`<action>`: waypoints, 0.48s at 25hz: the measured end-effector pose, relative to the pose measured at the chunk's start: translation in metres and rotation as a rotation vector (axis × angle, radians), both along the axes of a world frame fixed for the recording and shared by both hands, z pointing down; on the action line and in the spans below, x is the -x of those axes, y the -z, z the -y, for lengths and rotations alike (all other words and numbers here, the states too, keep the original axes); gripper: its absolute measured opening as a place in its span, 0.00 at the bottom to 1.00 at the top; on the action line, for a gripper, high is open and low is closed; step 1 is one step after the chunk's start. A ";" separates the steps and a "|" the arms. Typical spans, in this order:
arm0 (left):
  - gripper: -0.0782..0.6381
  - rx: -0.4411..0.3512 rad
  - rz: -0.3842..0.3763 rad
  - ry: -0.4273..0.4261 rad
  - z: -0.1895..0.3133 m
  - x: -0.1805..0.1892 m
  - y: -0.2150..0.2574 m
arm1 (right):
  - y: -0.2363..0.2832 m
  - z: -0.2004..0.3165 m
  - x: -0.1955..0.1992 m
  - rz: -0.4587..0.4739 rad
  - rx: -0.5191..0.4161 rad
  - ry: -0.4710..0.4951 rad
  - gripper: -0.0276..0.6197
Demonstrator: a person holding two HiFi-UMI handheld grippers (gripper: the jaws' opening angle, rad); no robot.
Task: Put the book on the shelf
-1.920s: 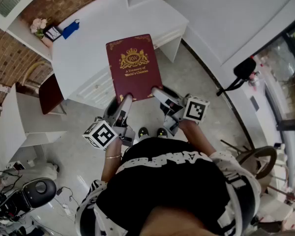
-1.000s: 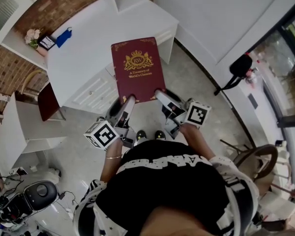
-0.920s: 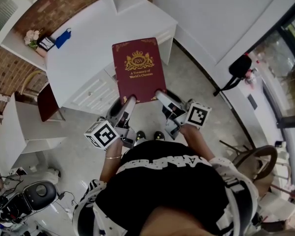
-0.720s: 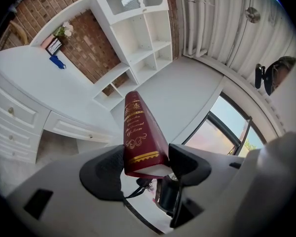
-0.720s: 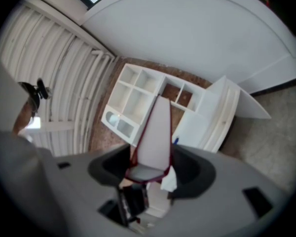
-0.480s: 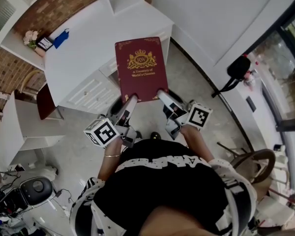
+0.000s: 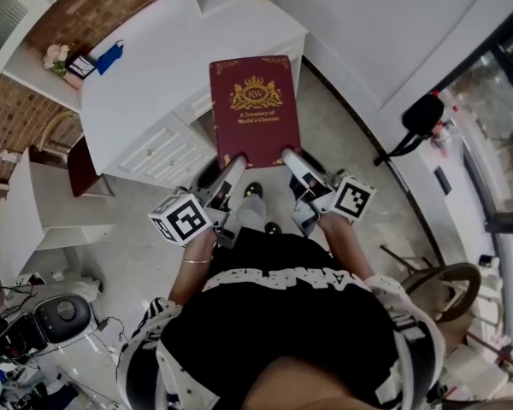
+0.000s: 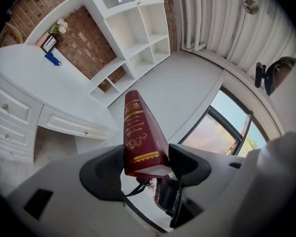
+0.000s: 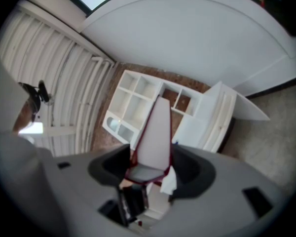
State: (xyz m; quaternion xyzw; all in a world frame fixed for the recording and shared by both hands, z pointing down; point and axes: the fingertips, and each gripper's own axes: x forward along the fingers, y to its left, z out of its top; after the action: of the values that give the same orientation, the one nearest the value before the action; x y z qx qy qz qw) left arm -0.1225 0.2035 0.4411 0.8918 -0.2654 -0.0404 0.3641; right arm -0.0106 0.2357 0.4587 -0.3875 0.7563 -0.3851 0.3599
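Note:
A dark red book with a gold crest on its cover is held flat in the air above the desk's front edge. My left gripper is shut on the book's near left corner, and my right gripper is shut on its near right corner. In the left gripper view the book's spine with gold lettering stands between the black pads. In the right gripper view the white page edge rises between the jaws. The white shelf unit with open compartments stands on the desk against the brick wall.
A curved white desk with drawers lies under the book. Flowers, a small frame and a blue item sit at its far left. A dark red chair and a low white table stand to the left. A black lamp-like object is on the right.
The book and both grippers have shifted forward and slightly right, further over the desk. The person has stepped forward. Both grips on the book are unchanged.

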 end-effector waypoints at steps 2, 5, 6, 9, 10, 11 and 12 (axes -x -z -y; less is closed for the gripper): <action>0.53 -0.007 -0.004 -0.018 0.002 -0.003 0.001 | 0.001 0.000 -0.002 0.002 -0.003 -0.021 0.47; 0.53 -0.018 -0.011 -0.043 0.002 -0.004 0.003 | 0.003 -0.002 -0.003 0.003 -0.014 -0.045 0.47; 0.53 -0.021 -0.012 -0.051 0.004 -0.005 0.004 | 0.004 -0.001 -0.004 0.002 -0.017 -0.051 0.47; 0.53 -0.014 -0.021 -0.071 0.031 -0.020 0.002 | 0.004 0.024 -0.017 0.004 -0.007 -0.068 0.47; 0.53 -0.007 -0.024 -0.076 0.043 -0.027 0.000 | 0.002 0.036 -0.024 0.005 0.002 -0.074 0.47; 0.53 -0.001 -0.027 -0.081 0.055 -0.034 -0.001 | 0.001 0.047 -0.030 0.005 0.010 -0.079 0.47; 0.53 0.003 -0.029 -0.085 0.065 -0.040 -0.001 | 0.001 0.056 -0.036 0.002 0.016 -0.083 0.47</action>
State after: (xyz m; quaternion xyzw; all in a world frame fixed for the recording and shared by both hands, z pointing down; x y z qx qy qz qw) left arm -0.0822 0.1381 0.4418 0.9010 -0.2221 -0.0375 0.3707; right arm 0.0254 0.1795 0.4577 -0.4210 0.7362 -0.3762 0.3732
